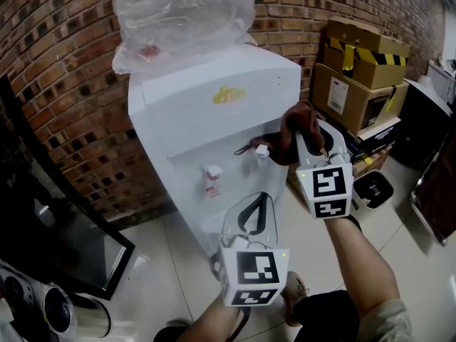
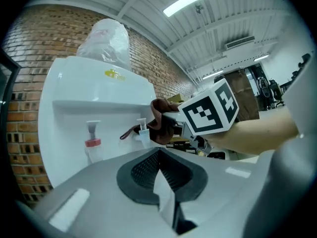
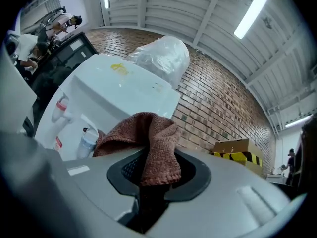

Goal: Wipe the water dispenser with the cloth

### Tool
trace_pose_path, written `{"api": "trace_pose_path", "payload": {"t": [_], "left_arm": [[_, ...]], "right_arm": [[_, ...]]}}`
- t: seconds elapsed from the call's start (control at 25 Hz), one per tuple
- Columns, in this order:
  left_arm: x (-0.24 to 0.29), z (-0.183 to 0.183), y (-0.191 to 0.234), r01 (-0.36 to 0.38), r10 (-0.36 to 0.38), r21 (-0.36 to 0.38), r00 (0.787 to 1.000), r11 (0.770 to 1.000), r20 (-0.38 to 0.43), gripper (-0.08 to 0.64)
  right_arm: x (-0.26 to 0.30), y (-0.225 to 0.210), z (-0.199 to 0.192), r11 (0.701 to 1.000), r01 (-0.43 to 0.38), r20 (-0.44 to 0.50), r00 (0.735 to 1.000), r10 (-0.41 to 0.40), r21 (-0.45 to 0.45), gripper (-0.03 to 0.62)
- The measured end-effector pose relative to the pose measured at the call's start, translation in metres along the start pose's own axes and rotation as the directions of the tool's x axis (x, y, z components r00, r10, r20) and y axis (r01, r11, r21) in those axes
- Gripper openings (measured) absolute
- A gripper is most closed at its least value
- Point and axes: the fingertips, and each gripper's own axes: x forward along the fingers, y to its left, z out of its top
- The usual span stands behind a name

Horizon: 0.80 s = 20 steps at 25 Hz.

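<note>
Floor: we see glossy pale tiles (image 1: pixel 164 255), open before the water dispenser (image 1: pixel 206 112).
Left tool (image 1: pixel 258 199): pressed together, empty, low at the dispenser's front.
Right tool (image 1: pixel 311 135): pinching the cloth (image 1: pixel 293 135) by the blue tap (image 1: pixel 261 150), right front edge.
Behind: brick wall (image 1: pixel 64 84); boxes (image 1: pixel 360 77) crowd our right.

Plastic bag (image 1: pixel 182 20) cut off at top, dispenser (image 1: pixel 206 112) base hidden

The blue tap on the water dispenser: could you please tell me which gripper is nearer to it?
Right. The right gripper, holding the cloth, is just beside the blue tap; the left gripper sits lower, below it and farther away.
</note>
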Motion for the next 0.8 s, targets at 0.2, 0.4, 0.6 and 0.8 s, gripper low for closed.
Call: {"api": "trace_pose_path", "payload": {"t": [0.2,0.4,0.6,0.8], "left_arm": [[0.001,-0.009,0.005,-0.016,0.016,0.007,1.0,1.0,-0.026,0.0],[-0.011,-0.008,0.017,-0.045,0.045,0.011,0.999,0.999,-0.02,0.0],[-0.042,-0.01,0.045,-0.115,0.116,0.027,0.993,0.993,-0.022,0.0],[-0.098,-0.04,0.1,-0.268,0.27,0.049,0.961,0.962,-0.059,0.0]], "right_arm": [[0.003,-0.004,-0.012,1.0,0.006,-0.016,1.0,-0.006,0.022,0.1],[-0.006,0.0,-0.009,0.998,-0.003,-0.025,1.0,0.005,0.07,0.102],[-0.042,0.024,0.035,0.982,-0.043,0.103,0.994,0.025,0.182,0.103],[-0.076,0.092,0.08,0.954,-0.189,0.227,0.964,0.135,0.234,0.103]]}}
